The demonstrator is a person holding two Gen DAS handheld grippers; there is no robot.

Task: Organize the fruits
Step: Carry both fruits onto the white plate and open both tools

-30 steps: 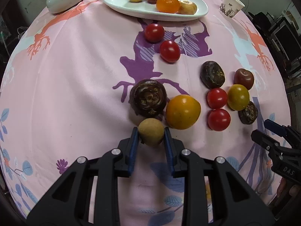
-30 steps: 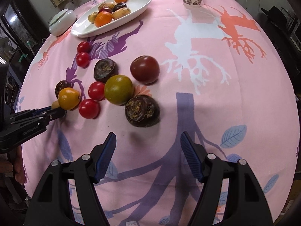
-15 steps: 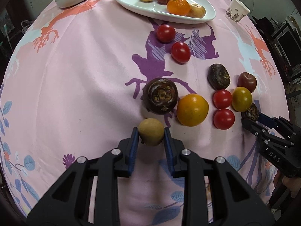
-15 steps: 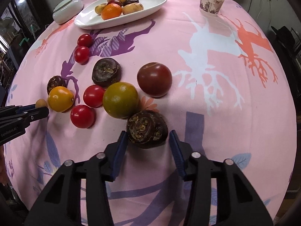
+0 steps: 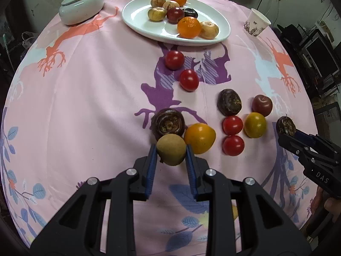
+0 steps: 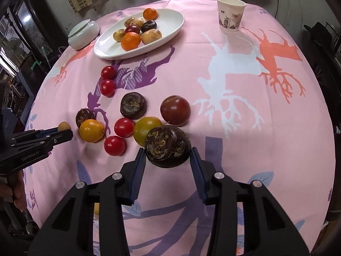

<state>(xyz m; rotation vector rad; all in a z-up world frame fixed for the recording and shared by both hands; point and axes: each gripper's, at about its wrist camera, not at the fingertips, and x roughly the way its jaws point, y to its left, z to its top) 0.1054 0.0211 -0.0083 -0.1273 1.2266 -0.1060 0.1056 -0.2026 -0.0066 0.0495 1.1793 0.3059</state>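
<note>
Left gripper [image 5: 171, 152] is clamped on small tan round fruit [image 5: 171, 149], right gripper [image 6: 168, 149] on dark brown wrinkled fruit [image 6: 167, 146]; white oval plate [image 5: 136, 22] lies far ahead, approx. nearer the left gripper.

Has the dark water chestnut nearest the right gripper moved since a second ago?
Yes. The dark water chestnut was lying beside the green-yellow tomato; now it sits clamped in the right gripper, overlapping the tomato in view.

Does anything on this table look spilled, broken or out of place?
Nothing spilled or broken. Oddest is the loose fruit, like the red tomatoes scattered over the pink cloth, while the white plate holds only a small cluster.
</note>
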